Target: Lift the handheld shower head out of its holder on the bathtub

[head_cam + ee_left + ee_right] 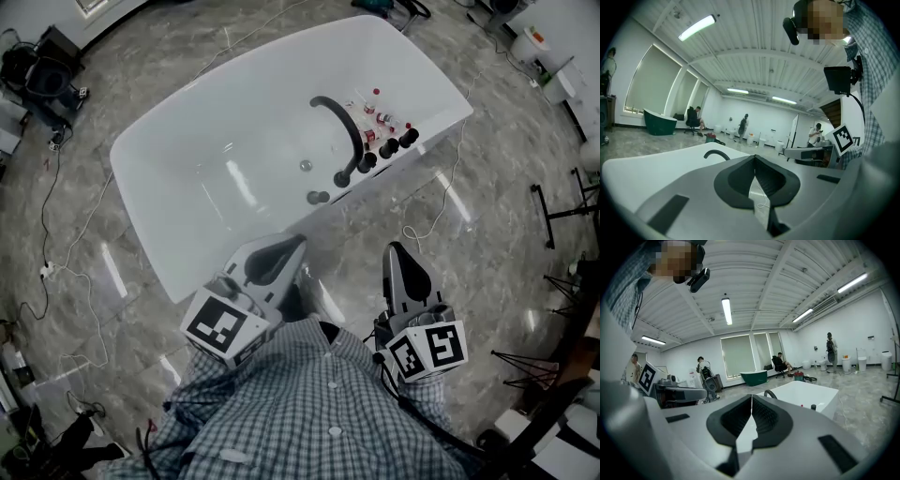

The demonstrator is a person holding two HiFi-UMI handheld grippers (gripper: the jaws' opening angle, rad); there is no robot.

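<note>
The white bathtub (216,159) lies slantwise ahead on the marble floor. A black arched spout (339,127) rises over its right rim. Beside it stands a row of black fittings (387,148) with small red-capped bottles; I cannot tell which fitting is the shower head. My left gripper (292,246) and right gripper (396,249) are held close to the body, short of the tub's near wall. Both are shut with nothing in them. The left gripper view shows touching pads (754,159) with the spout (717,153) beyond. The right gripper (751,398) points past the tub (806,392).
A white cable (441,202) trails on the floor by the tub's right end. Black stands (562,211) are at the right, gear and cables (37,70) at the left. A green tub (753,377) and several people are far off in the hall.
</note>
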